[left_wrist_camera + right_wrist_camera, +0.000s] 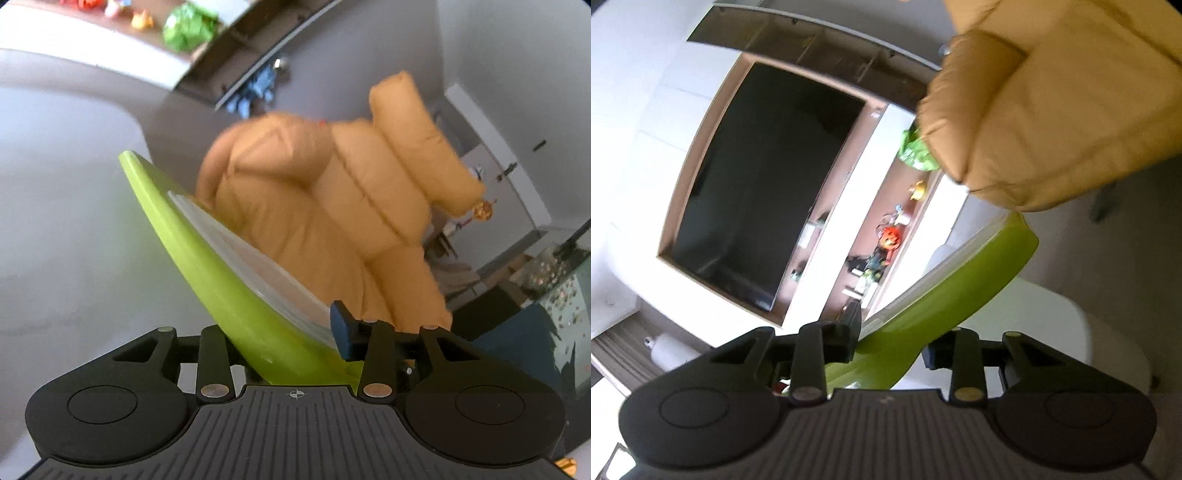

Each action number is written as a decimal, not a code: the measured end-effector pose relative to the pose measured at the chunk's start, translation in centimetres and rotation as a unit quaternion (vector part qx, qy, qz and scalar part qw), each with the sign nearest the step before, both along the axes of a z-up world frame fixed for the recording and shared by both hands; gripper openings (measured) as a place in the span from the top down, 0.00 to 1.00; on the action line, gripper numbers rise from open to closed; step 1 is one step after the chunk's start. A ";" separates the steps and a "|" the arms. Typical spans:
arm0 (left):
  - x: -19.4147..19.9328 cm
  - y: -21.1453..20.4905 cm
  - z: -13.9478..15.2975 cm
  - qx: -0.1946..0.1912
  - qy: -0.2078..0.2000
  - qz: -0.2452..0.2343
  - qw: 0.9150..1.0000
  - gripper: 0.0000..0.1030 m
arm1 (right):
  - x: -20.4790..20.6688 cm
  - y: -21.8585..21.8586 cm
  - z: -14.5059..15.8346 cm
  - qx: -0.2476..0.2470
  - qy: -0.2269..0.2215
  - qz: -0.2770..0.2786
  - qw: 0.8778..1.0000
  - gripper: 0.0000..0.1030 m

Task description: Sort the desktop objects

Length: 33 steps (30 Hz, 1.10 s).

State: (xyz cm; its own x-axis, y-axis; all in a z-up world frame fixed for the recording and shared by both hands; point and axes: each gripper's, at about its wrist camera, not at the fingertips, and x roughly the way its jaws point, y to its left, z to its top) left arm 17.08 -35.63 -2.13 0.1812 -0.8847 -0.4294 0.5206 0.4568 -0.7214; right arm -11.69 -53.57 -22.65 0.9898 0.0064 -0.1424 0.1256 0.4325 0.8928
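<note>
You've got a lime-green tray (207, 266) up off any surface, tilted steeply on edge in both wrist views. Its glossy green underside faces your left camera, and a pale, translucent white rim or inner layer (255, 266) runs along its upper edge. On your right camera the same green tray (945, 295) slants up and away, white edge on its left side, one rounded corner at the top.
</note>
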 end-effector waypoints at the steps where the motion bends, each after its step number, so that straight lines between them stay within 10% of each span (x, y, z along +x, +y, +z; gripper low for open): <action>1: 0.0 0.9 0.8 -0.008 -0.008 0.007 1.000 0.58 | 0.6 0.1 1.0 -0.007 -0.003 0.007 1.000 0.66; 9: -3.5 11.9 6.8 -0.052 -0.110 0.096 0.988 0.56 | 5.1 4.8 8.1 -0.076 -0.065 0.098 0.990 0.66; 16: -11.0 24.5 5.3 -0.033 -0.161 0.209 0.964 0.46 | 9.1 13.9 8.7 -0.083 -0.093 0.234 0.964 0.65; 24: -14.3 34.5 0.6 -0.054 -0.074 0.222 0.971 0.41 | 8.1 22.6 3.8 -0.040 -0.056 0.294 0.953 0.66; 28: -15.1 37.1 -1.1 -0.087 -0.017 0.186 0.978 0.05 | 7.4 22.8 1.4 0.014 -0.045 0.343 0.938 0.71; 33: -14.7 38.8 -3.3 -0.066 0.051 0.185 0.979 0.05 | 6.9 21.8 -2.3 0.052 0.003 0.346 0.937 0.67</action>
State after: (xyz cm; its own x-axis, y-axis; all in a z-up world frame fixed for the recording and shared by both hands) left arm 2.40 3.14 -5.42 0.4612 -0.8157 -0.3491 0.2587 0.5000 -0.8265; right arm -4.80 -31.81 -24.91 0.7433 0.6598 -0.1104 -0.1482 0.3233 0.9346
